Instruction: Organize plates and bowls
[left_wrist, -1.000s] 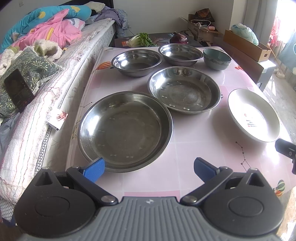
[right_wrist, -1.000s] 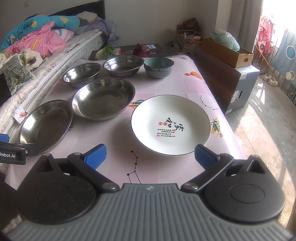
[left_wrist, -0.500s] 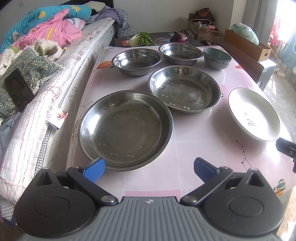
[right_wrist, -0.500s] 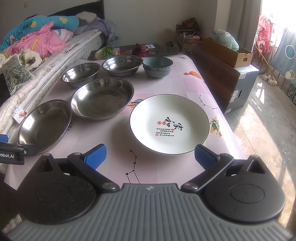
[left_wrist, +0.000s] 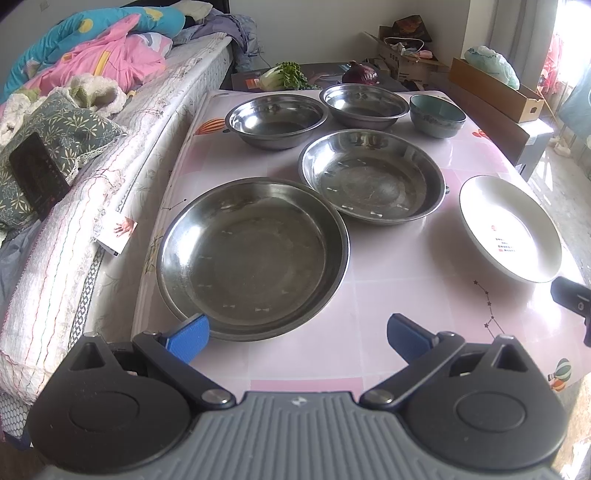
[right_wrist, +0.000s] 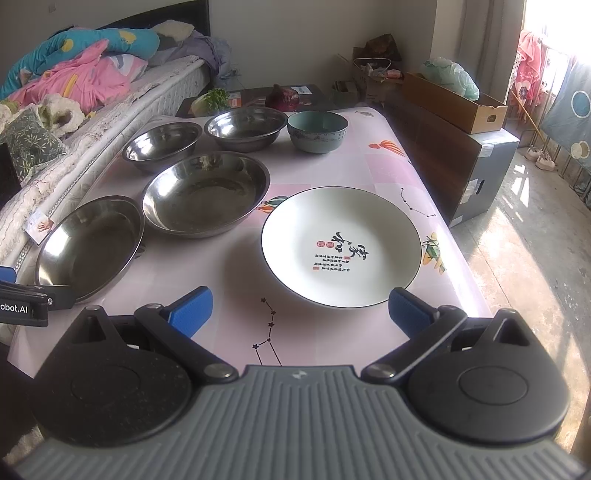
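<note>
Four round steel dishes (left_wrist: 253, 258) are seen beside a glossy calligraphy-printed white plate (right_wrist: 341, 245); both grippers (left_wrist: 297, 332) (right_wrist: 300, 306) are spread, empty.

Both views have crept forward a little over the last second. In the left wrist view the nearest steel pan (left_wrist: 252, 258) has slid slightly lower toward the left gripper (left_wrist: 297, 334), so that its near rim now sits just behind the left blue finger (left_wrist: 188, 336), where before the finger overlapped the rim less. In the right wrist view the white plate (right_wrist: 341, 245) has drifted slightly left and closer to the right gripper (right_wrist: 300, 309), its near edge now reaching down between the fingers. The dishes themselves have not shifted on the counter (right_wrist: 236, 273), and both grippers' fingers are as wide apart as before.
</note>
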